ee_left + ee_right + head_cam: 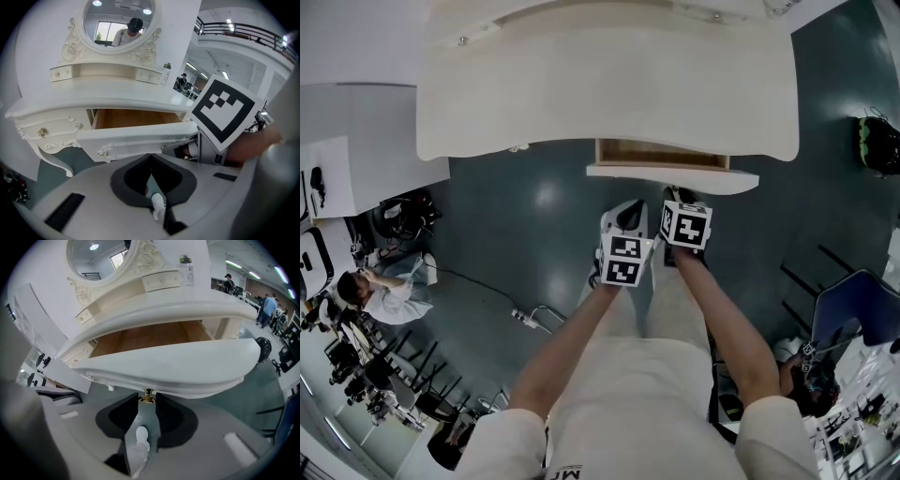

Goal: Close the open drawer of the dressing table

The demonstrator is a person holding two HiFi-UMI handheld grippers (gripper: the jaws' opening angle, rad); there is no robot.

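The white dressing table fills the top of the head view. Its drawer stands pulled out, showing a wooden inside. My right gripper is at the drawer's curved white front. Its jaws are closed on the small brass knob under the front's lower edge. My left gripper hangs just left of it, short of the drawer front. Its jaws meet at the tips with nothing between them.
An oval mirror and small upper drawers sit on the table, with a little bottle beside them. A curved table leg stands at left. A black bag, a blue chair and a seated person surround the dark floor.
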